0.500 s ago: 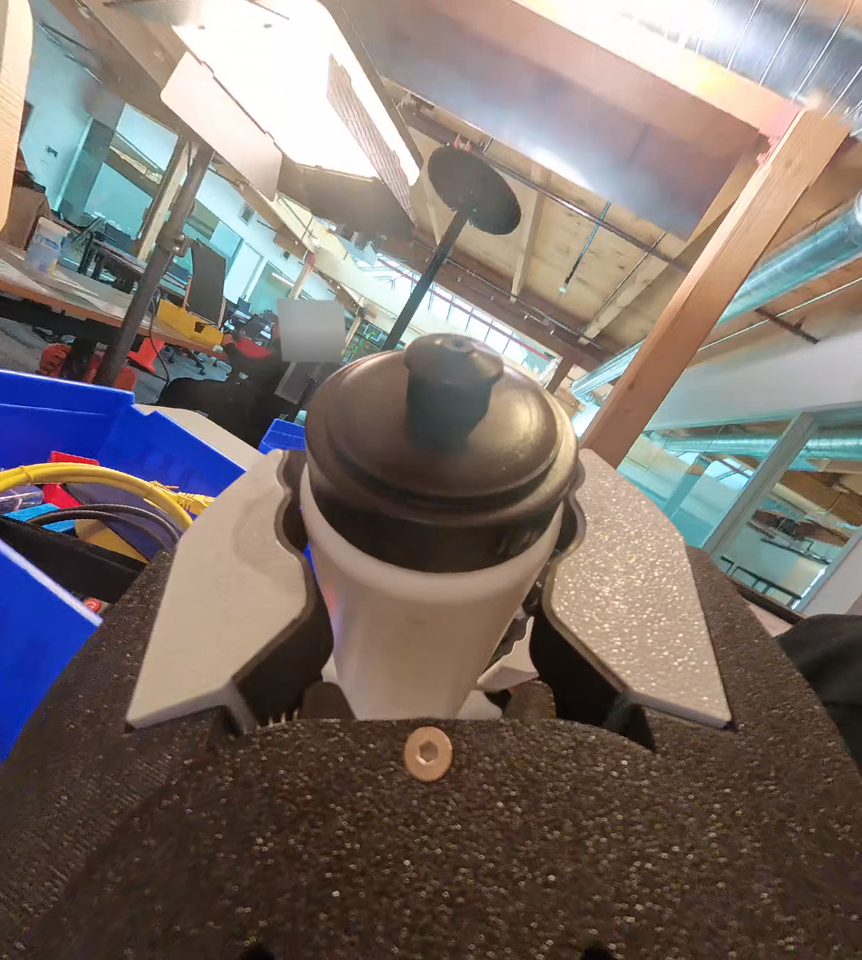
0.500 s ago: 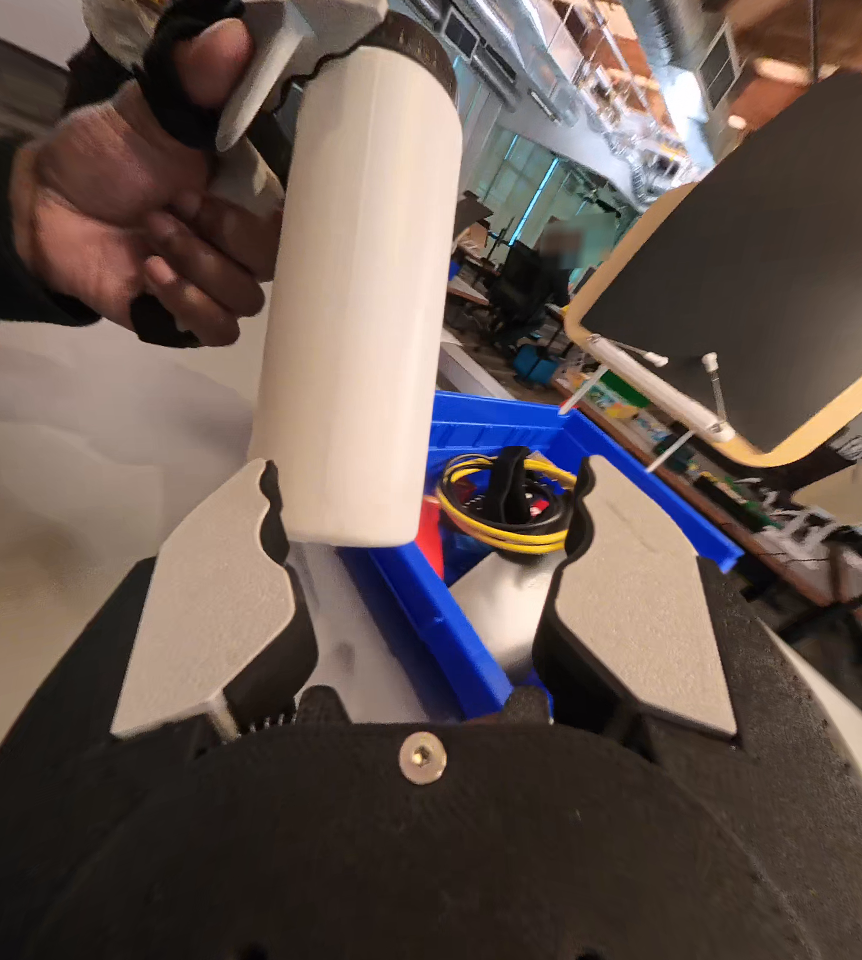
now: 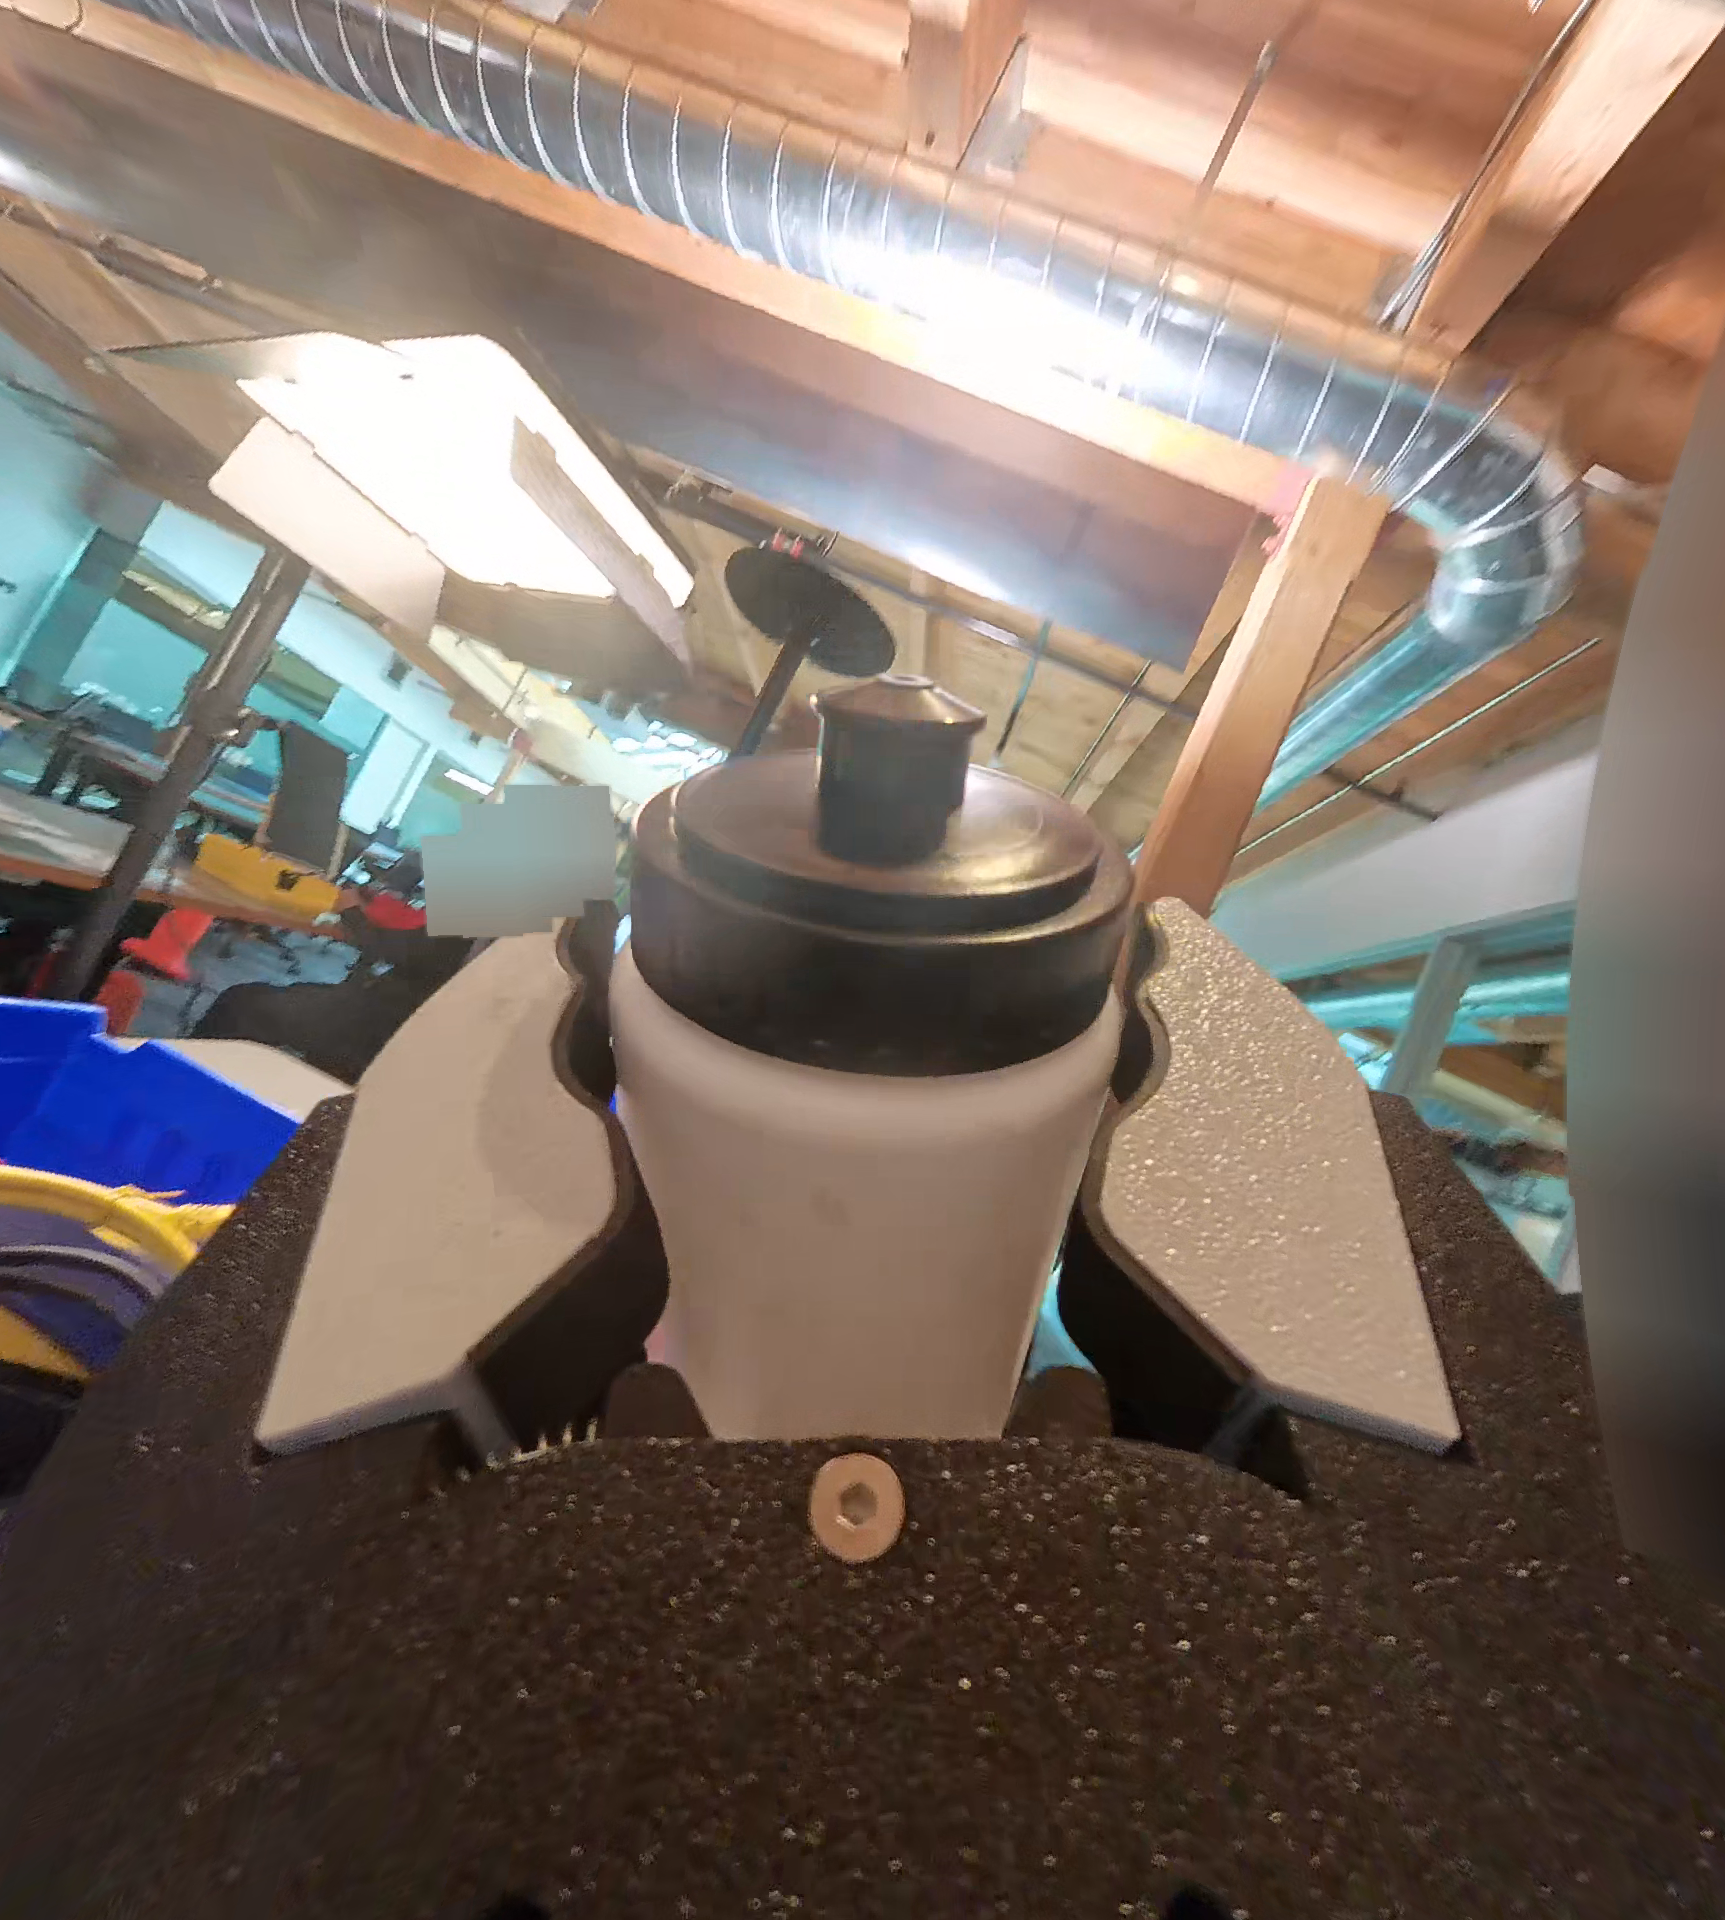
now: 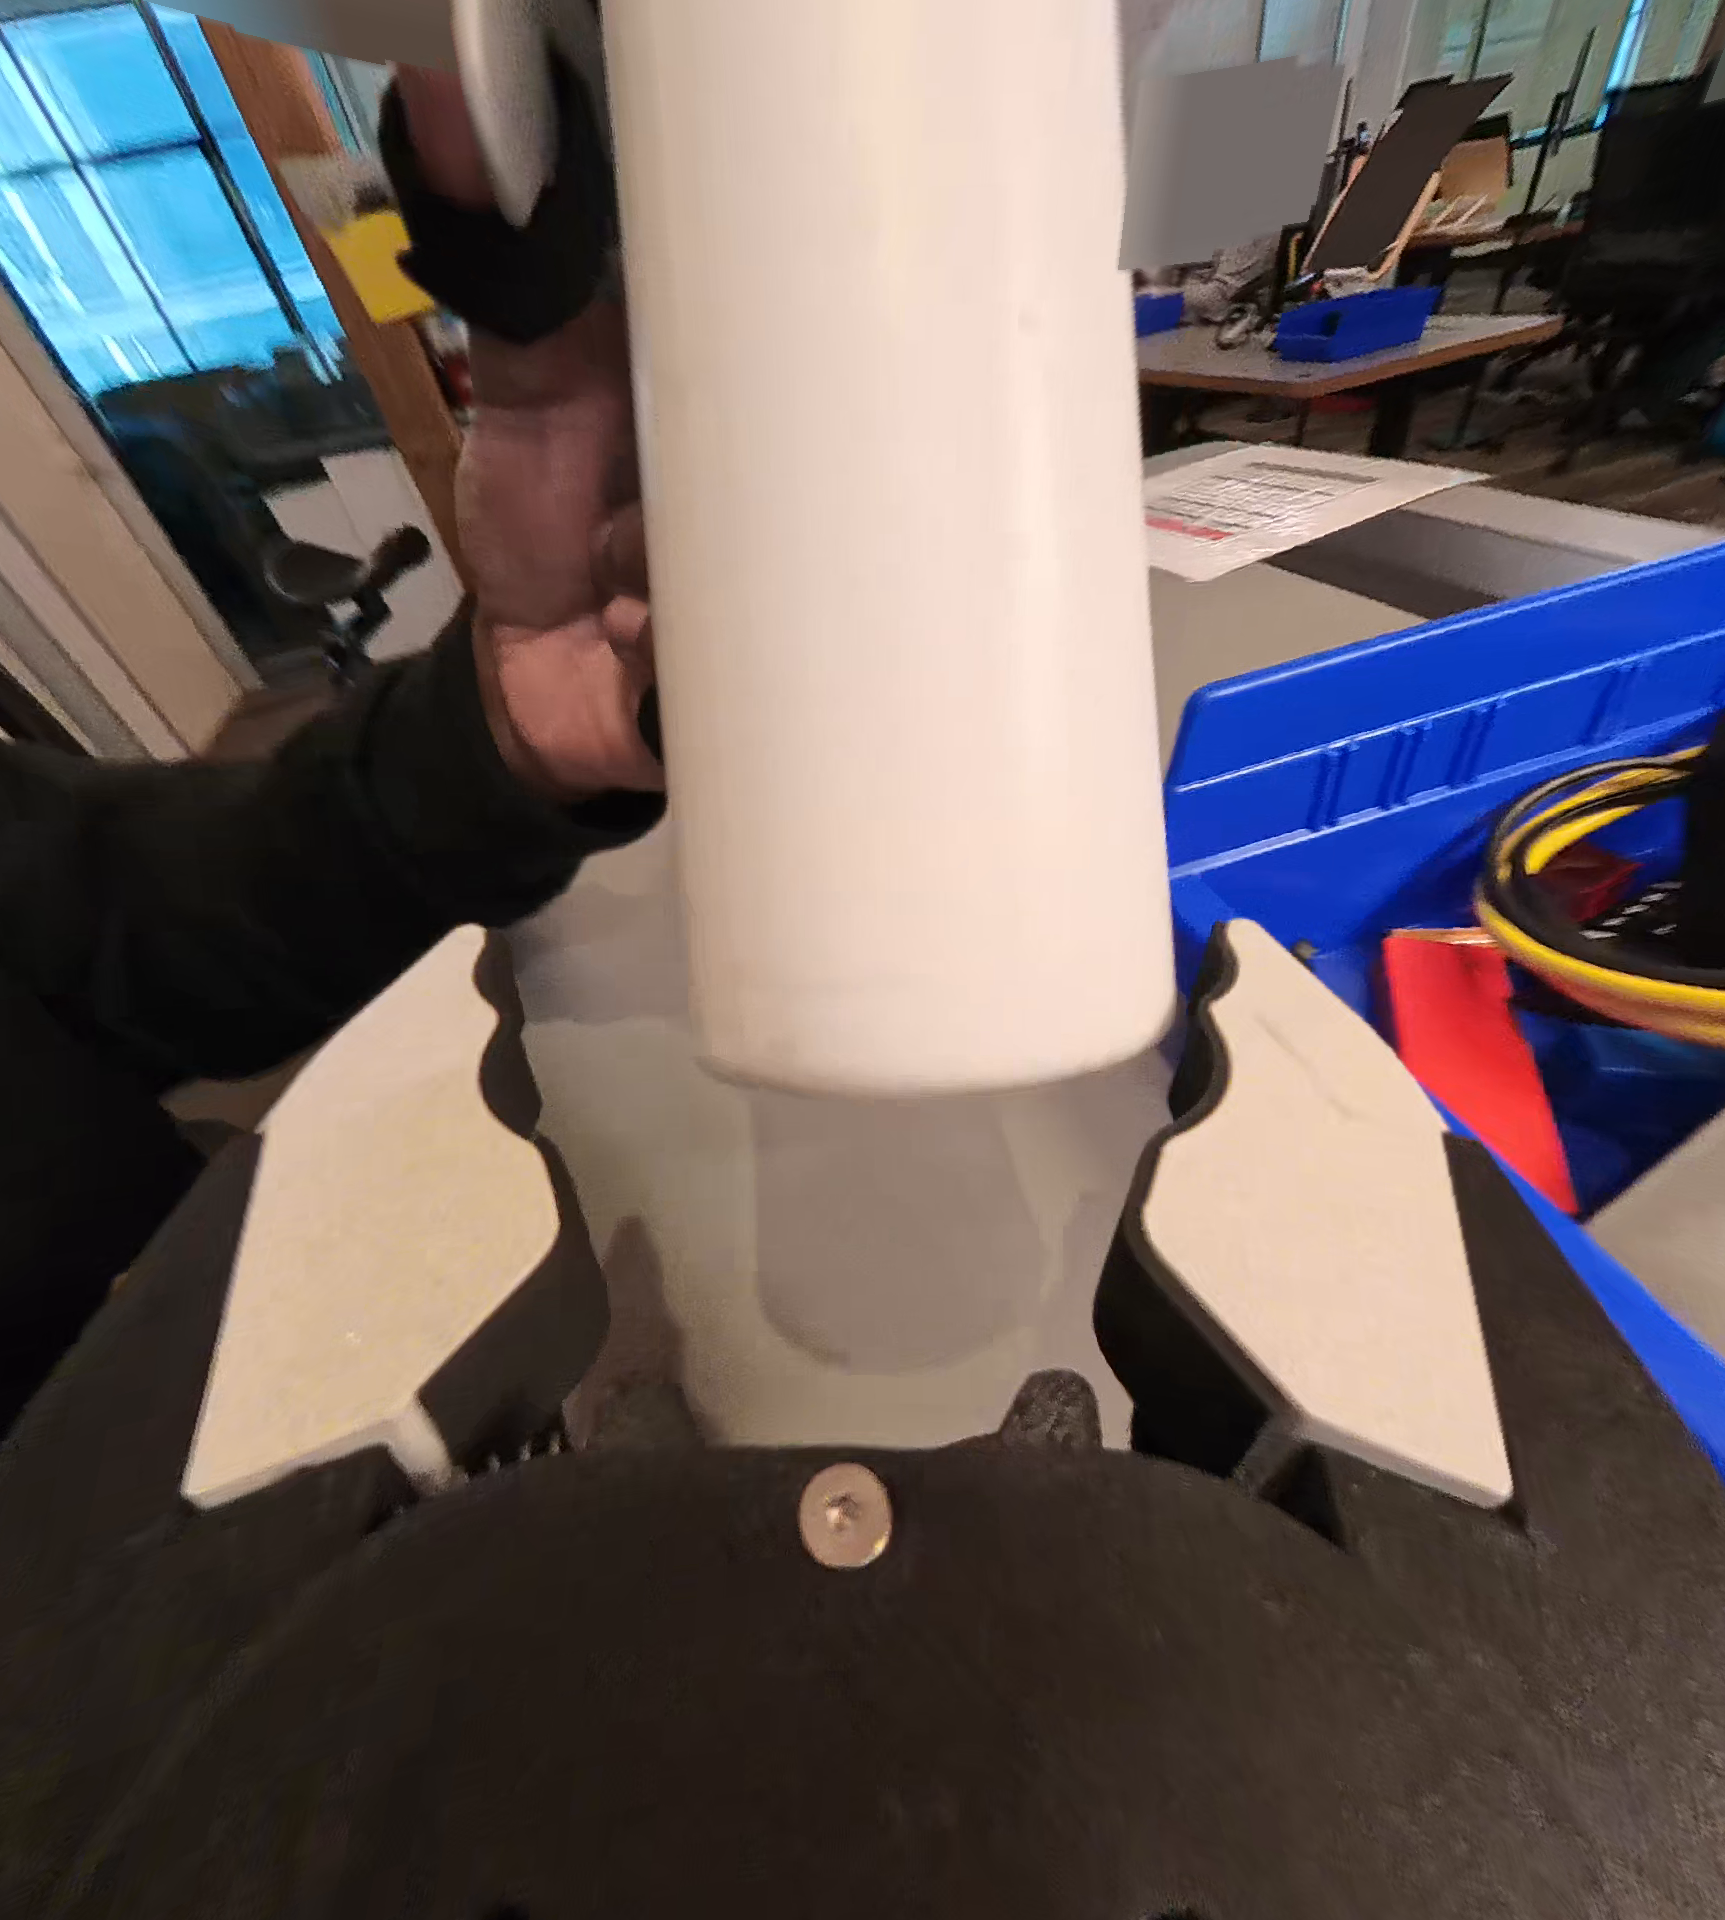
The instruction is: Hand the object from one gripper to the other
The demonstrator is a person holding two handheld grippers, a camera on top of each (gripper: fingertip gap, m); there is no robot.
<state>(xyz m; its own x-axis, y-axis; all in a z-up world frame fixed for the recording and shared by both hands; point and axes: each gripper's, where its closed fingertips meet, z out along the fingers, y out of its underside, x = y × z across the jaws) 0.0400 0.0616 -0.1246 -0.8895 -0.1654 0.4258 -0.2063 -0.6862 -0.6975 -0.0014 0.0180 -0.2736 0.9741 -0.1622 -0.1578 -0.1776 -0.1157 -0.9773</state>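
My left gripper (image 3: 863,997) is clamped on the white bottle (image 3: 853,1226) just under its black cap (image 3: 879,883); both grey fingers (image 3: 463,1195) press its shoulder. Only the left wrist view shows the cap and the spout, which point up toward the ceiling duct (image 3: 1045,260). Only the right wrist view shows the lower body of the bottle (image 4: 899,540), the person's hand (image 4: 551,582) on the left gripper, and the grey worktop (image 4: 1242,613) under it. The long axis of the bottle stands almost upright, with the base hanging above the worktop, near the edge of the blue bin (image 4: 1460,748) with yellow cables (image 4: 1616,987). My right gripper (image 4: 853,1049) has its jaws spread wide, and the base sits between its fingertips without touching them. Half a second ago the bottle leaned and its base was beside the left fingertip; now it is centred and upright.
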